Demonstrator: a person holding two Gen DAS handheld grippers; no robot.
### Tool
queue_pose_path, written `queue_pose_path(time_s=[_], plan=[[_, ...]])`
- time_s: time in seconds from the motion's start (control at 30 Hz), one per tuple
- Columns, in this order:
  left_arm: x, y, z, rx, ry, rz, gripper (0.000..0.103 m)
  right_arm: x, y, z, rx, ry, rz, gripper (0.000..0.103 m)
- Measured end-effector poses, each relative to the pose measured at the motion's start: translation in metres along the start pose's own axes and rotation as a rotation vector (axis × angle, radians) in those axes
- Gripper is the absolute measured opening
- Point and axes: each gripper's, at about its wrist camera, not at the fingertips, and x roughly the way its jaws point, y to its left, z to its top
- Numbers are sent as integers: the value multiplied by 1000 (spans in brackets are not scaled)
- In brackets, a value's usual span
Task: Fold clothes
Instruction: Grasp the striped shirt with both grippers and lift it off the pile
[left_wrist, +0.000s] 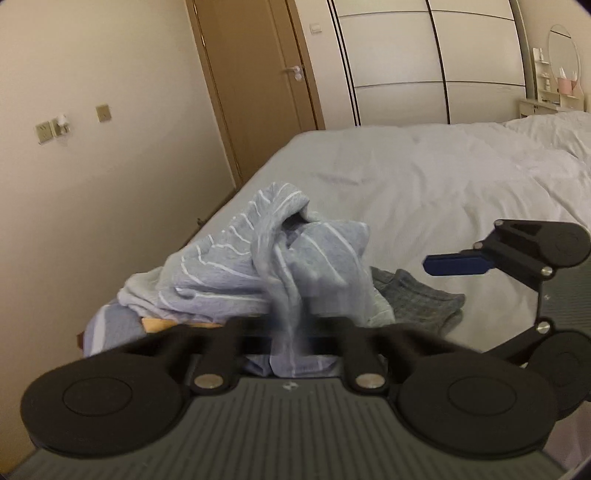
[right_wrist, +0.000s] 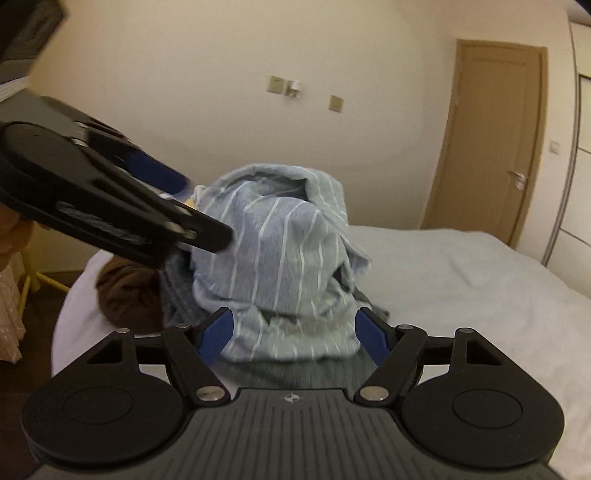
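A light blue garment with thin white stripes (left_wrist: 229, 266) lies bunched on a pile of clothes at the corner of the bed (left_wrist: 424, 177). My left gripper (left_wrist: 291, 334) is shut on a fold of it, and the cloth hangs down over the closed fingers. In the right wrist view the same garment (right_wrist: 273, 236) rises in a lifted heap, with the left gripper (right_wrist: 218, 240) pinching its left side. My right gripper (right_wrist: 295, 334) stands open, its blue pads (right_wrist: 218, 332) either side of the garment's lower bunch. One of its blue fingers (left_wrist: 454, 264) shows in the left wrist view.
A dark grey garment (left_wrist: 417, 295) lies under and beside the striped one. A brown garment (right_wrist: 125, 291) sits at the bed's corner. Behind are a wall, a wooden door (left_wrist: 258, 85) and a white wardrobe (left_wrist: 424, 62). Bare sheet stretches to the right (right_wrist: 461, 266).
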Motion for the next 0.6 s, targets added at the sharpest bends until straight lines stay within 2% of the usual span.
queue_pose_path(time_s=[0.27, 0.3, 0.33, 0.4, 0.5, 0.6], plan=[[-37, 0, 32, 19, -141, -31, 2, 47, -3, 11, 17, -50, 74, 74], [-42, -2, 37, 26, -157, -34, 2, 51, -3, 15, 16, -56, 79, 60], [-48, -4, 43, 32, -172, -38, 1, 51, -3, 19, 14, -54, 71, 37], [-60, -8, 53, 41, -210, -45, 1, 47, -6, 29, 11, -47, 46, 0], [-97, -25, 70, 39, -302, -79, 1, 9, -21, 41, 23, -101, -17, 0], [-135, -57, 82, 54, -393, -160, 1, -54, -38, 47, 27, -171, -93, 0]])
